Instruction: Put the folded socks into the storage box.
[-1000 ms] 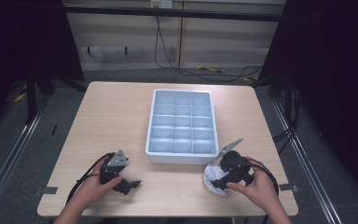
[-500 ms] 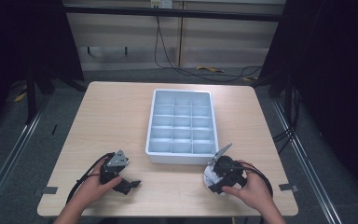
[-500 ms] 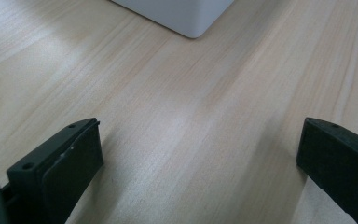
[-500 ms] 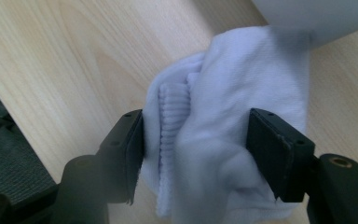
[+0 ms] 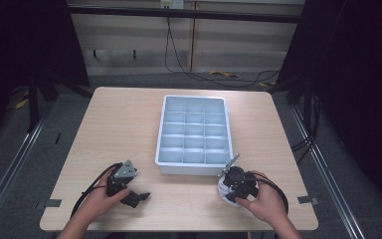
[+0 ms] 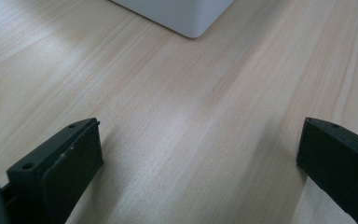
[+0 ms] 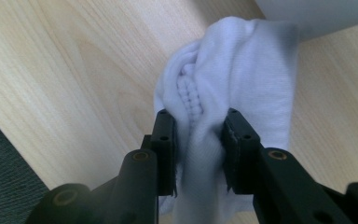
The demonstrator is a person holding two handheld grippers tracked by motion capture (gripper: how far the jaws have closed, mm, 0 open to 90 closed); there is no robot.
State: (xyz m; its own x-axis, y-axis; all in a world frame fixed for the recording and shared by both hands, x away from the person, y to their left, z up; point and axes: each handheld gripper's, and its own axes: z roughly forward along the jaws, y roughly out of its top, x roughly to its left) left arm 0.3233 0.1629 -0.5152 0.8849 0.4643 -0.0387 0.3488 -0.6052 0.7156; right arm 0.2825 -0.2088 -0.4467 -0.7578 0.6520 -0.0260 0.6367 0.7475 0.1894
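Pale wood worktop (image 5: 129,124) carries a white divided tray (image 5: 194,130) at centre, with bare room along both sides. Near the front edge, the left hand-held gripper (image 5: 138,197) rests (jaws spread wide over bare wood in its own view). The right hand-held gripper (image 7: 198,140) pinches a white cloth (image 7: 242,84) just beside the tray's corner.

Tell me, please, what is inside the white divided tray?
The tray has bare compartments as far as the high view shows. The nearest row's floors are partly hidden by its front wall.
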